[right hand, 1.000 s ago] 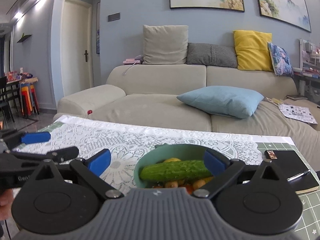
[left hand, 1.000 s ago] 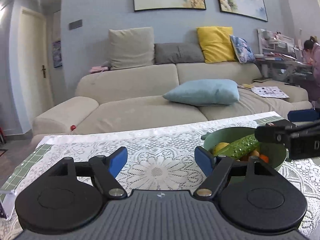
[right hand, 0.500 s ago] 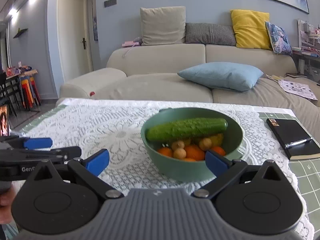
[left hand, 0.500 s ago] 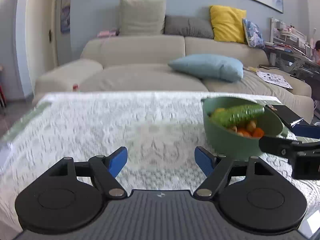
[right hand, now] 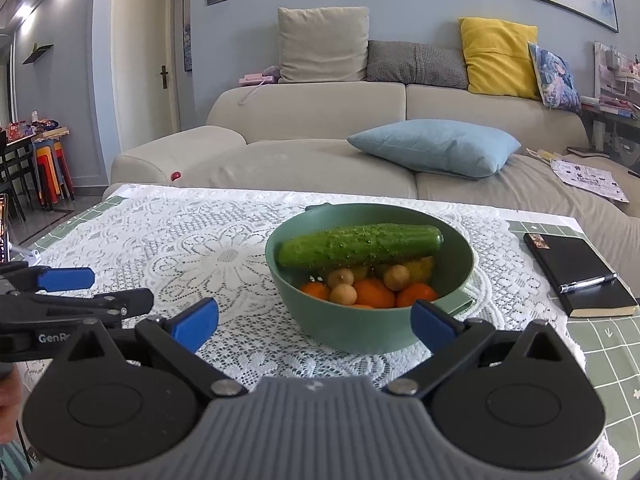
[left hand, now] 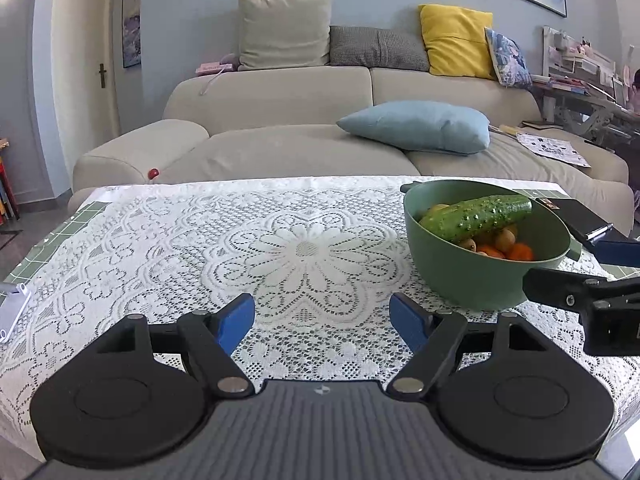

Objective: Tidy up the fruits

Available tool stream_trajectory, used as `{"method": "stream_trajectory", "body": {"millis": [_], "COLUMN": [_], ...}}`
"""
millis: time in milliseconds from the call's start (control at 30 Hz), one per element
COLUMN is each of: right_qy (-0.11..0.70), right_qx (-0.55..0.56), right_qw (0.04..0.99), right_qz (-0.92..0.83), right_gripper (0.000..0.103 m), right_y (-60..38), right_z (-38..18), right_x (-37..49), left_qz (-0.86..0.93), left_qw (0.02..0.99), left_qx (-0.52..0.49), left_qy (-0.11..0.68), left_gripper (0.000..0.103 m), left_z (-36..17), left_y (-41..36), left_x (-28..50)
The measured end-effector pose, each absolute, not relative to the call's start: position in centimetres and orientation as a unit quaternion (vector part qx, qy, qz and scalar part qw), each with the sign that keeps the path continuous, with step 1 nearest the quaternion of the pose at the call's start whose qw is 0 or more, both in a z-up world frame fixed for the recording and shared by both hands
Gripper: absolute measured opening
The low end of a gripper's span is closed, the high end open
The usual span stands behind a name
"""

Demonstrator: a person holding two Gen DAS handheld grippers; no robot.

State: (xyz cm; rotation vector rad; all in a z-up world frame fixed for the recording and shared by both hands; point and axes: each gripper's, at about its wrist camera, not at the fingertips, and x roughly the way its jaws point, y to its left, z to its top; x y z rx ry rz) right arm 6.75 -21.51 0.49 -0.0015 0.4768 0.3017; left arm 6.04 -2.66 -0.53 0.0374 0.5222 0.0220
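Note:
A green bowl point(right hand: 360, 332) stands on the lace tablecloth, right of centre. A cucumber point(right hand: 360, 246) lies across its top, over oranges point(right hand: 374, 292), small brown round fruits point(right hand: 342, 294) and something yellow. My right gripper point(right hand: 314, 322) is open and empty, just in front of the bowl. My left gripper point(left hand: 322, 322) is open and empty over bare lace, to the left of the bowl point(left hand: 472, 276) with the cucumber point(left hand: 476, 218). The right gripper also shows in the left wrist view point(left hand: 592, 276), and the left gripper shows in the right wrist view point(right hand: 76, 292).
A black notebook with a pen point(right hand: 580, 276) lies right of the bowl on a green grid mat. A white device point(left hand: 14, 308) sits at the table's left edge. A beige sofa point(left hand: 280, 144) with cushions stands behind the table.
Both grippers have risen and tilted down, so the table and the bowl's contents now show from above. Both stayed open. The bowl has not moved.

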Motion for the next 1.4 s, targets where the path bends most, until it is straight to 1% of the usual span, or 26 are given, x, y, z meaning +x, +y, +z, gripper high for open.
{"method": "stream_trajectory", "body": {"millis": [1400], "right_qy": [0.244], "right_qx": [0.009], "right_qw": [0.958], "right_qz": [0.153], "right_gripper": [0.099], "right_y": [-21.40], "right_z": [0.39], "right_x": [6.92], "left_qz": [0.000], "left_qw": [0.968], "left_qx": [0.028], "left_qy": [0.250], "left_gripper": [0.090], "left_z": [0.00], "left_y": [-2.97], "left_x": [5.62]}}
